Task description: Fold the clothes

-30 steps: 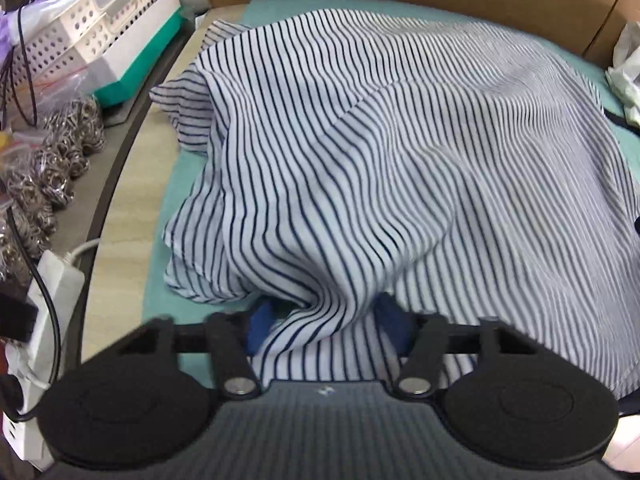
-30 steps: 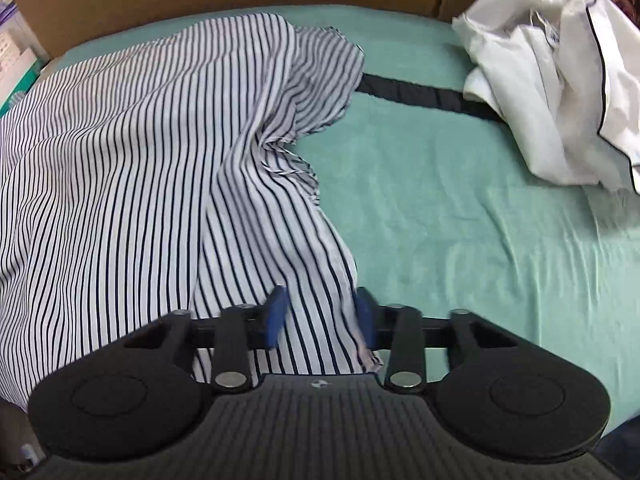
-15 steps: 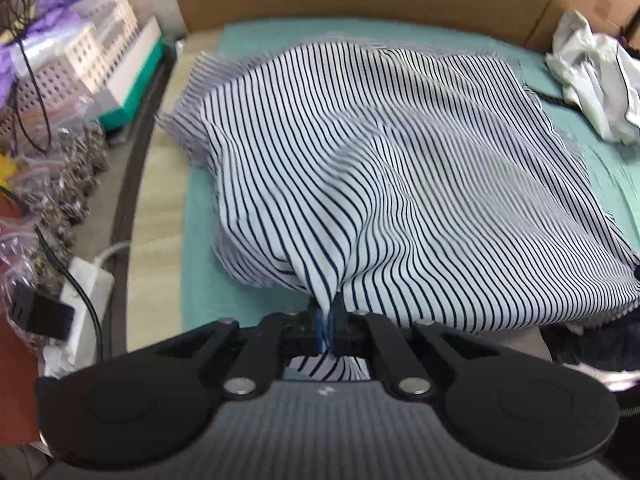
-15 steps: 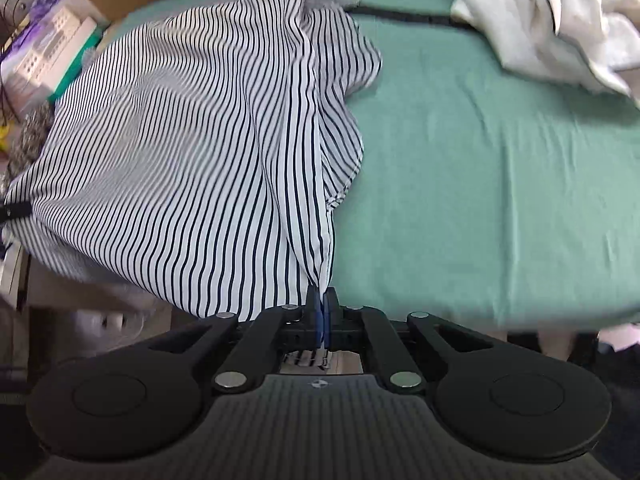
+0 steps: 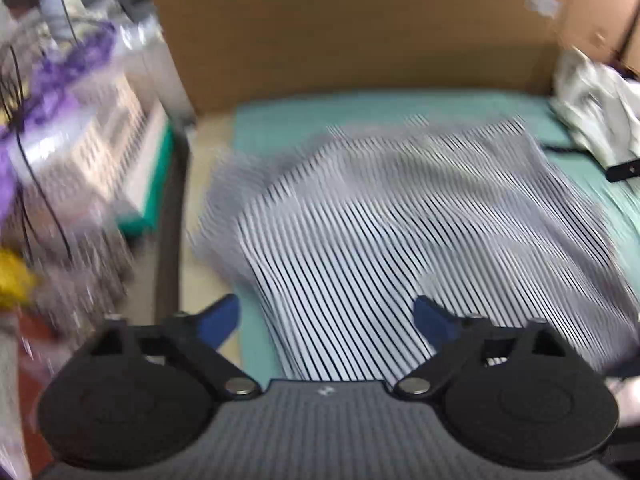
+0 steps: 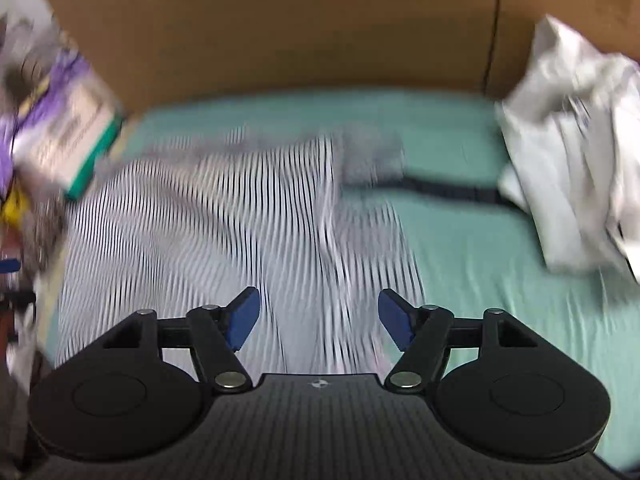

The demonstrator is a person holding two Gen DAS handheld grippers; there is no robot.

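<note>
A navy-and-white striped shirt lies spread on the green mat; it also shows in the right wrist view. Both views are motion-blurred. My left gripper is open, its blue pads wide apart over the shirt's near left edge, holding nothing. My right gripper is open too, its pads apart over the shirt's near right edge, holding nothing. The shirt's near hem runs under both grippers and is hidden there.
A crumpled white garment lies at the back right of the mat, with a black strap beside it. A cardboard wall stands behind. Boxes, bags and cables crowd the left side beyond the table's edge.
Both grippers were shut on the shirt's near edge half a second ago; now both have opened and let it go. The shirt has dropped onto the mat, and both cameras have tilted up.
</note>
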